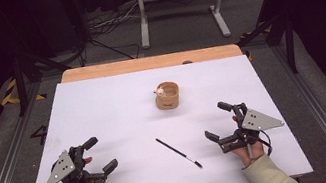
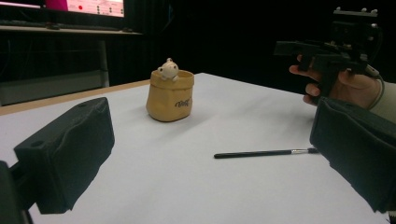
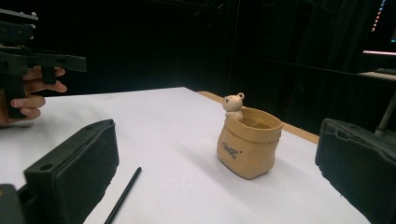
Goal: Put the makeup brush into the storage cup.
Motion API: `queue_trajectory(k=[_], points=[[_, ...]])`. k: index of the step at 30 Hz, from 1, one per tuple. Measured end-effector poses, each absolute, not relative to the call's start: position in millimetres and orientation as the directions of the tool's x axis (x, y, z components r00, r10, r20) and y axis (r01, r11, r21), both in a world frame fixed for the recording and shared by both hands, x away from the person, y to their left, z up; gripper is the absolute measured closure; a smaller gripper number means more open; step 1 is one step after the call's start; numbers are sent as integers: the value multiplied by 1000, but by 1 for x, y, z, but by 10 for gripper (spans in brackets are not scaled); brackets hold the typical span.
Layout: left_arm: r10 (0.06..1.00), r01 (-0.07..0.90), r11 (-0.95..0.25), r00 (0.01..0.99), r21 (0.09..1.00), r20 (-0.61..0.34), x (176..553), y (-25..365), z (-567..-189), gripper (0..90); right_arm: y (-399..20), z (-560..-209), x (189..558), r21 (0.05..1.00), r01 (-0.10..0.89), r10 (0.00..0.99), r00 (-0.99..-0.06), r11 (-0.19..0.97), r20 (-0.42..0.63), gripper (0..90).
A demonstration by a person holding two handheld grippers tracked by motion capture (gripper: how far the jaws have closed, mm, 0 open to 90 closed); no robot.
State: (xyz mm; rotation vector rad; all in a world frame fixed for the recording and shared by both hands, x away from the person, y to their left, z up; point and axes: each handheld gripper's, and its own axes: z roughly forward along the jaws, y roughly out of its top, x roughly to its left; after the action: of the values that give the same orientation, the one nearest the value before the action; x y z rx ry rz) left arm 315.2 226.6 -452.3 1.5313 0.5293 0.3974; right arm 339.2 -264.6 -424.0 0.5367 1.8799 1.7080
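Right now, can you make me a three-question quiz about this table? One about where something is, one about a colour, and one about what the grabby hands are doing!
1. Where does the black brush lie?
A. Inside the pot
B. Flat on the white table, between the two grippers
C. On the floor

2. What colour is the little sack-shaped pot with the bear on its rim?
A. Tan
B. Blue
C. Green

3. What are the left gripper and right gripper doing?
A. Both squeeze the brush
B. One lifts the pot
C. Both are open and hold nothing

Answers:
1 B, as the high view shows the brush lying on the bare table between the two hands.
2 A, as both gripper views show a tan pot.
3 C, as each gripper's fingers stand wide apart with nothing between them.
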Motion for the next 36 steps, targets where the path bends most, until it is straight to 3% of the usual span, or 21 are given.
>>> queue_trajectory(k=[8, 14, 36], points=[[550, 69, -24, 834, 997, -44, 316, 219, -449, 14, -265, -424, 339, 992, -62, 617, -778, 109, -117, 0], [503, 109, -18, 860, 994, -86, 321, 209, -445, 34, -266, -422, 337, 994, -54, 618, -779, 97, -103, 0], [410, 105, -50, 909, 993, -75, 338, 152, -418, 17, -272, -416, 335, 996, -43, 631, -772, 77, -82, 3]])
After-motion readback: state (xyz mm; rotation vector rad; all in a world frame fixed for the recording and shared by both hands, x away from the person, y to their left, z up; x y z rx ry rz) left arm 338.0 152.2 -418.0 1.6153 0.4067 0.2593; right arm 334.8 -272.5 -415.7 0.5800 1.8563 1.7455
